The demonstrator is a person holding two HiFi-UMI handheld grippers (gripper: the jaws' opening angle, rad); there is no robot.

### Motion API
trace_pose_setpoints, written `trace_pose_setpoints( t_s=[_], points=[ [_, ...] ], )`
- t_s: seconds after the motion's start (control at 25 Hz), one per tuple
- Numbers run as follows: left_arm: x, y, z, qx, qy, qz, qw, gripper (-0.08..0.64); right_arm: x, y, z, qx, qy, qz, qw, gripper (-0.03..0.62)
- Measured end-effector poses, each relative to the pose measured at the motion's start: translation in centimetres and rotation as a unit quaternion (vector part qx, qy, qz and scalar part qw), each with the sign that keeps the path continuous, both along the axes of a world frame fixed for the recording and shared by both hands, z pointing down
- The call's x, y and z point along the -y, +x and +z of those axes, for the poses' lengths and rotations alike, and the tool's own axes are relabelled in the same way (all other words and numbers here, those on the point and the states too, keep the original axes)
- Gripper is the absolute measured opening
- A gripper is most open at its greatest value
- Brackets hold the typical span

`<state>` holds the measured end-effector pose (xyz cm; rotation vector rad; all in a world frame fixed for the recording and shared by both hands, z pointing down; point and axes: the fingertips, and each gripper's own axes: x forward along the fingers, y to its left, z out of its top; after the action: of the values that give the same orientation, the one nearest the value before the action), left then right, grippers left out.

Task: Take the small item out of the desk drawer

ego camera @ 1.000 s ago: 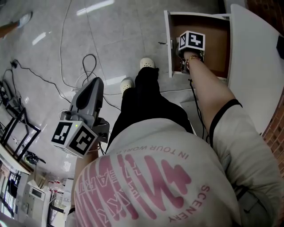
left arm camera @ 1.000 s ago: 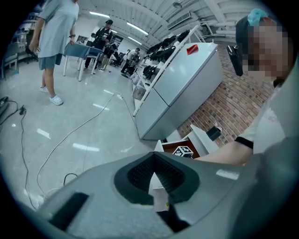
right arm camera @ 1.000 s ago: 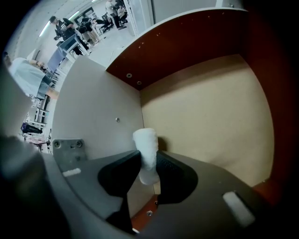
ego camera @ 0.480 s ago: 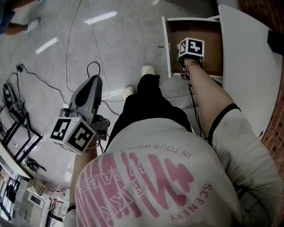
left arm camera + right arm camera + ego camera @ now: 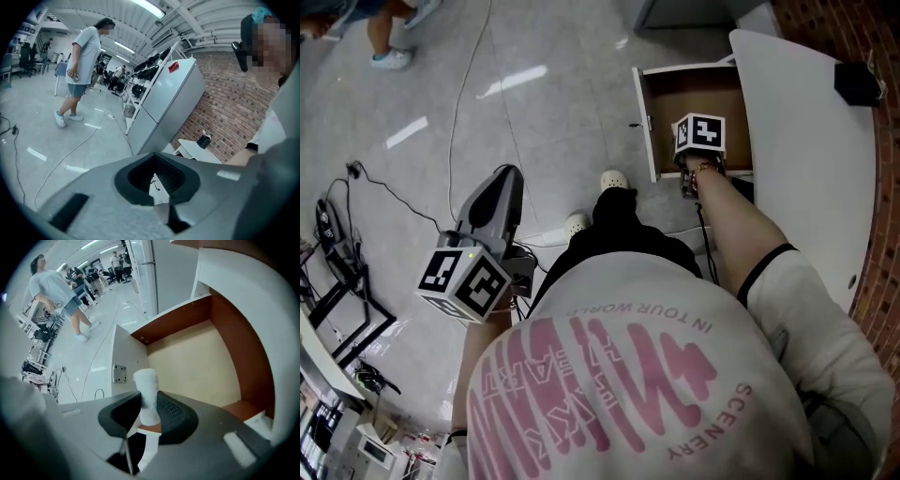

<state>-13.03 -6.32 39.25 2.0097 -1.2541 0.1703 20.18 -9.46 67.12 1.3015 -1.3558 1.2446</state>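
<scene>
Grey tiled floor (image 5: 553, 112), white desk (image 5: 806, 141) with its drawer (image 5: 675, 89) pulled open, right gripper (image 5: 149, 405) clamped on the small white cylinder (image 5: 146, 380) above the drawer's tan bottom, left gripper (image 5: 499, 187) closed, empty, well apart.

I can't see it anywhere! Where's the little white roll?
In the right gripper view, the white roll is pinched between the right tongs, over the open drawer.

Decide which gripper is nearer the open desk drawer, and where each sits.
Right. The right gripper hangs over the drawer, gripping a small white item; the left gripper is far off over the floor.
</scene>
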Motion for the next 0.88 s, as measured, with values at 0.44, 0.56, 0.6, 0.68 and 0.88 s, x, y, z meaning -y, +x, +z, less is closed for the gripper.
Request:
trace_pose_setpoints(
  t_s=[0.44,0.56,0.6,0.68,0.88],
  points=[
    [1.0,1.9,-3.3,-0.016,0.054,0.024,0.9981,0.006,-1.4,0.1,-6.4,0.012,0.066,0.013,0.998,0.120],
    [1.1,2.6,-4.3,-0.019,0.068,0.035,0.9969,0.006,-2.2,-0.2,-7.9,0.019,0.082,0.019,0.996,0.120],
    [1.1,2.9,-4.6,-0.020,0.072,0.038,0.9965,0.006,-2.6,-0.2,-8.4,0.018,0.085,0.019,0.996,0.120],
    [1.1,3.5,-5.3,-0.023,0.080,0.045,0.9955,0.006,-3.2,-0.1,-9.3,0.015,0.092,0.018,0.995,0.120],
    [1.7,4.8,-7.3,-0.031,0.104,0.063,0.9921,0.006,-4.0,0.0,-11.5,0.021,0.117,0.032,0.992,0.120]
  ],
)
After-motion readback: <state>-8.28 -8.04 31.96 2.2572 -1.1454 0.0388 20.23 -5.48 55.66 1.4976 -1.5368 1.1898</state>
